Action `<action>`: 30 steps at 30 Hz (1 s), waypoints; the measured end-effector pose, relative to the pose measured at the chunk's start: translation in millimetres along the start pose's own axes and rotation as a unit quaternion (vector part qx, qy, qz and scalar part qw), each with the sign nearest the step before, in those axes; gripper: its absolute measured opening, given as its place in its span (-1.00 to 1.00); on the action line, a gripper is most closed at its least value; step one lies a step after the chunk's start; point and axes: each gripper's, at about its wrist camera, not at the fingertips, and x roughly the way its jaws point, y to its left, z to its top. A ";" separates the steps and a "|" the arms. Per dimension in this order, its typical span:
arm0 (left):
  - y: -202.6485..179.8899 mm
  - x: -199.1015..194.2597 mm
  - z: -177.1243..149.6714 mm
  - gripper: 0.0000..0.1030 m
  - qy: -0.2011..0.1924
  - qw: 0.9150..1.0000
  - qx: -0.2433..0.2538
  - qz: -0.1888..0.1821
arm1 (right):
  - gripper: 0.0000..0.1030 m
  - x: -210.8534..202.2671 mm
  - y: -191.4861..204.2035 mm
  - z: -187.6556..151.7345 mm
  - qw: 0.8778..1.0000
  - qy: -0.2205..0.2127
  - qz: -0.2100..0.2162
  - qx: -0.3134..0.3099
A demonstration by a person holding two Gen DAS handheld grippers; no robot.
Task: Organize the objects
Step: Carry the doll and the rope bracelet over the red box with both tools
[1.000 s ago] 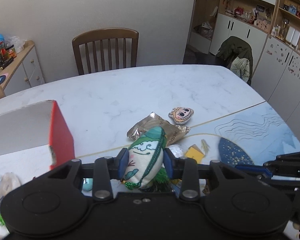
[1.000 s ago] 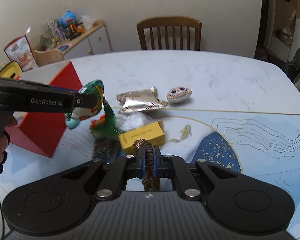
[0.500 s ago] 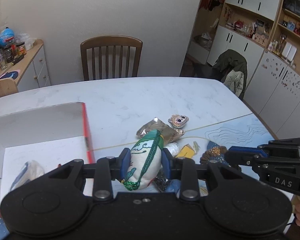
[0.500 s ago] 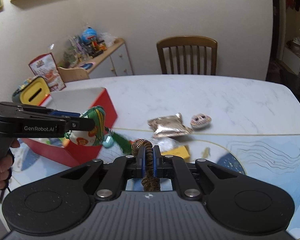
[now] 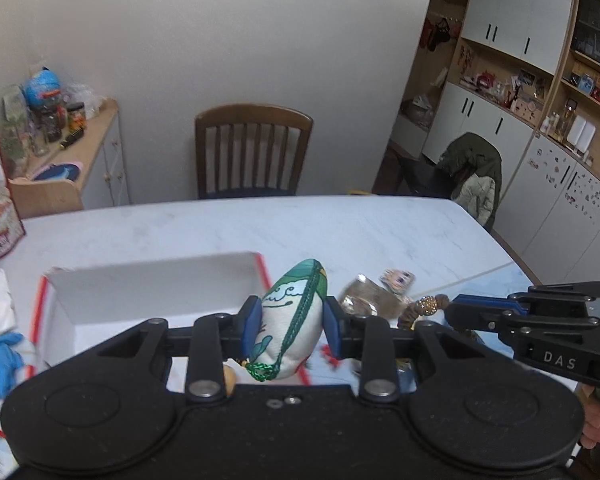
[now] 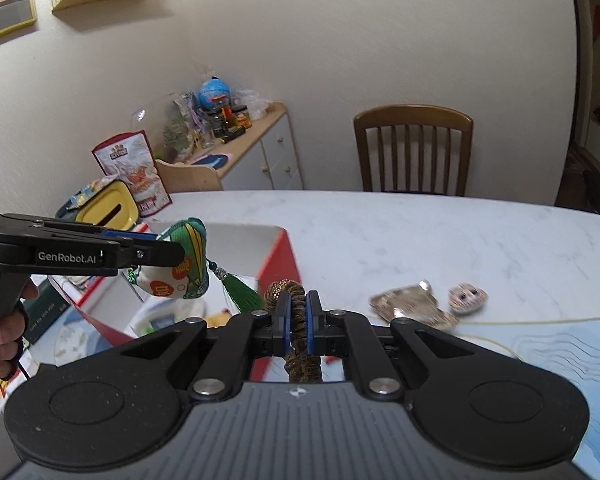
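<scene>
White marble table (image 5: 340,232), wooden chair (image 5: 254,148), beige wall, cupboards (image 5: 520,80)

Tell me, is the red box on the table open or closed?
Open. The red box has no lid over it, and its white inside walls and floor show from above.

The far half of the table (image 6: 440,232) is lying bare up to the chair (image 6: 414,148), giving open passage. The red box (image 5: 156,288) is standing open-topped at the left, its walls blocking low sideways moves. A foil packet (image 6: 414,306) and a small face toy (image 6: 467,298) are lying near each other right of centre, and clutter is crowding the table's left edge.
</scene>
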 end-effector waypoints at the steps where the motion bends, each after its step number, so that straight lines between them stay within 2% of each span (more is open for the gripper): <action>1: 6.6 -1.5 1.8 -0.38 -0.002 1.000 0.000 0.004 | -0.86 4.0 6.5 3.6 1.000 -0.001 0.000 -0.003; 9: 61.0 -2.9 6.2 -0.38 0.000 0.999 0.012 0.044 | -0.87 50.8 58.4 23.9 1.000 0.013 0.010 -0.018; 16: 103.7 17.8 2.9 -0.38 0.015 0.997 0.011 0.072 | -0.86 106.0 93.3 27.8 0.999 0.040 0.004 -0.019; 24: 132.2 49.7 -5.6 -0.38 0.036 0.993 0.034 0.104 | -0.86 166.6 112.7 23.6 0.997 0.080 -0.014 -0.006; 30: 139.8 79.7 -12.8 -0.38 0.074 0.990 0.047 0.107 | -0.86 201.5 113.8 13.2 0.993 0.119 -0.013 0.026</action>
